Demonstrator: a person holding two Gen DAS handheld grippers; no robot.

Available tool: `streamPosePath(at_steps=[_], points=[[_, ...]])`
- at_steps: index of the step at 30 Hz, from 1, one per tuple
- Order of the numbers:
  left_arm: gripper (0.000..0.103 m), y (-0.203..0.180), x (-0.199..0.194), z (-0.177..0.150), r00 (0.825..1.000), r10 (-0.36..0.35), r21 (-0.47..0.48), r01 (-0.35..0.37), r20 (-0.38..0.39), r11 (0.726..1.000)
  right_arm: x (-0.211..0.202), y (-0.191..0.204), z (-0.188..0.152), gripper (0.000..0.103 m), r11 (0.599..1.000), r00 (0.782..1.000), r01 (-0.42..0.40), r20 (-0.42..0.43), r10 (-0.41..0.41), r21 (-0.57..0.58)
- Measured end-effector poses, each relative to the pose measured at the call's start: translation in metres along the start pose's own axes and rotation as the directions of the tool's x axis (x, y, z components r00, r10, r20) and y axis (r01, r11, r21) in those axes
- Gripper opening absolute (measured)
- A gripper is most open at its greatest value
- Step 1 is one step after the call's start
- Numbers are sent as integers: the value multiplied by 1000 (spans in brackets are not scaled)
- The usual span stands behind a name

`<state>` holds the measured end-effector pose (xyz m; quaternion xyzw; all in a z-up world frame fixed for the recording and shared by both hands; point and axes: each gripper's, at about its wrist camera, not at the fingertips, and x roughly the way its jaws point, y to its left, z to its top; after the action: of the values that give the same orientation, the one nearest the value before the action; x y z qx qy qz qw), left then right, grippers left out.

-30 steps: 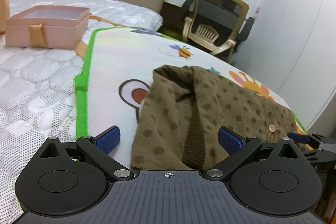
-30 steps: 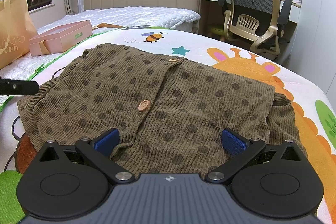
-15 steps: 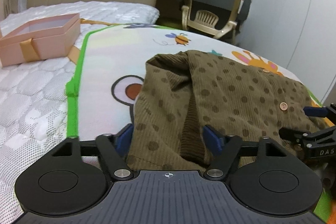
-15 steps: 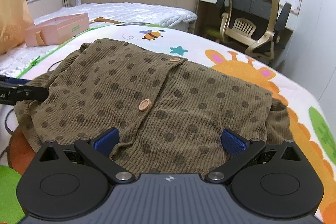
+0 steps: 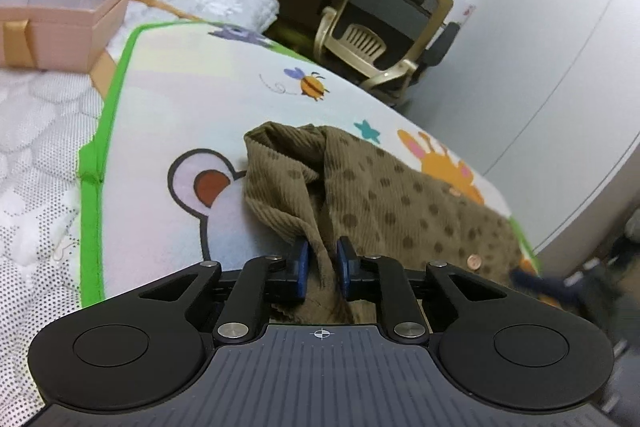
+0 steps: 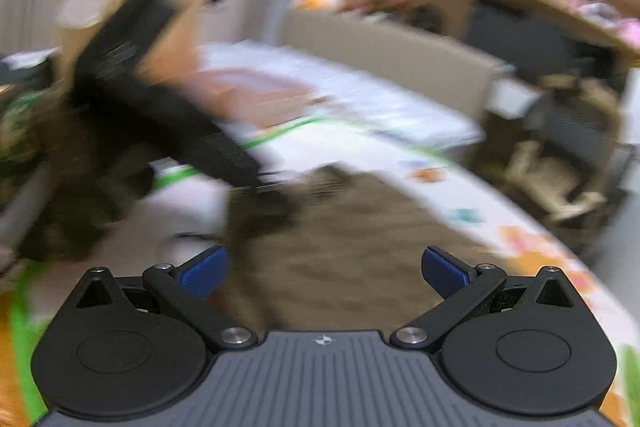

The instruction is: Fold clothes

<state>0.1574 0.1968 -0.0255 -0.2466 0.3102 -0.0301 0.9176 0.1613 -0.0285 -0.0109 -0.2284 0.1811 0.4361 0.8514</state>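
Left gripper [image 5: 322,269] pinching fold of brown dotted cardigan [image 5: 384,195]; right gripper [image 6: 324,273] spread wide, holding nothing.

The left gripper [image 5: 322,269], wide open a second ago, has closed its blue pads on a bunched fold at the near edge of the brown dotted cardigan [image 5: 384,195]. The right gripper [image 6: 324,273], jaws apart as before, has swung leftward, its view now smeared by motion.
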Motion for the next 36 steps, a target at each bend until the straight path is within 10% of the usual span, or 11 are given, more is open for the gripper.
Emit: streamPosePath(at_steps=[12,17,22,28,32,36], points=[[21,9,-3,13,990,-133,-55,136,44,989,106,15,21,64,984,981,157,-103,-165,-89],[61,14,-26,26,979,-133,-66,144,152,987,92,3,22,15,984,984,161,-67,-166,-72],[93,25,-28,35,982,-93,-132,116,167,984,70,-7,24,8,981,982,186,-23,-188,-46],[94,48,38,38,979,-194,-352,160,-64,922,63,-4,11,8,986,986,168,-24,-168,-12],[92,32,72,51,991,-107,-296,77,-86,952,61,-5,7,7,990,990,142,-13,-142,11],[24,-4,79,67,997,-30,-144,19,-71,989,59,-10,5,6,993,993,115,3,-116,38]])
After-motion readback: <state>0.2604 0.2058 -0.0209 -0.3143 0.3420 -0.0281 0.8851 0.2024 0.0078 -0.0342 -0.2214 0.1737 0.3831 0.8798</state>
